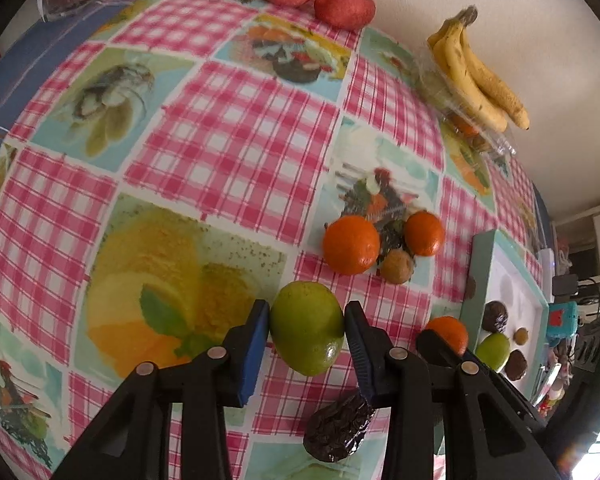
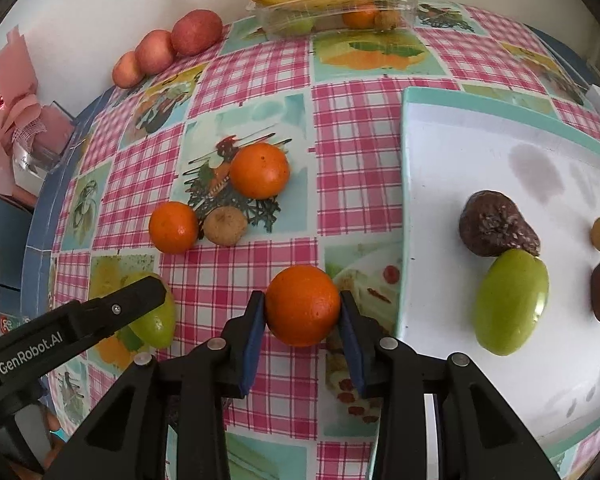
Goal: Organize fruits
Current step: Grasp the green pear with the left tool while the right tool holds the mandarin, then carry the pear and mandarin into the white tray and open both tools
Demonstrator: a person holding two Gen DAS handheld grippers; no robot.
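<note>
Over the checked tablecloth (image 2: 352, 120), the left gripper (image 1: 306, 330) pinches a green fruit (image 1: 306, 328) between its blue pads, while the right gripper (image 2: 302, 312) clamps an orange (image 2: 302, 306) just left of the white tray (image 2: 428, 152).

You have a green fruit (image 1: 306, 328) and an orange (image 2: 302, 311) left of the tray (image 2: 500, 114); farther left sit two oranges (image 2: 259, 170) beside a small brown fruit (image 2: 225, 225).
</note>
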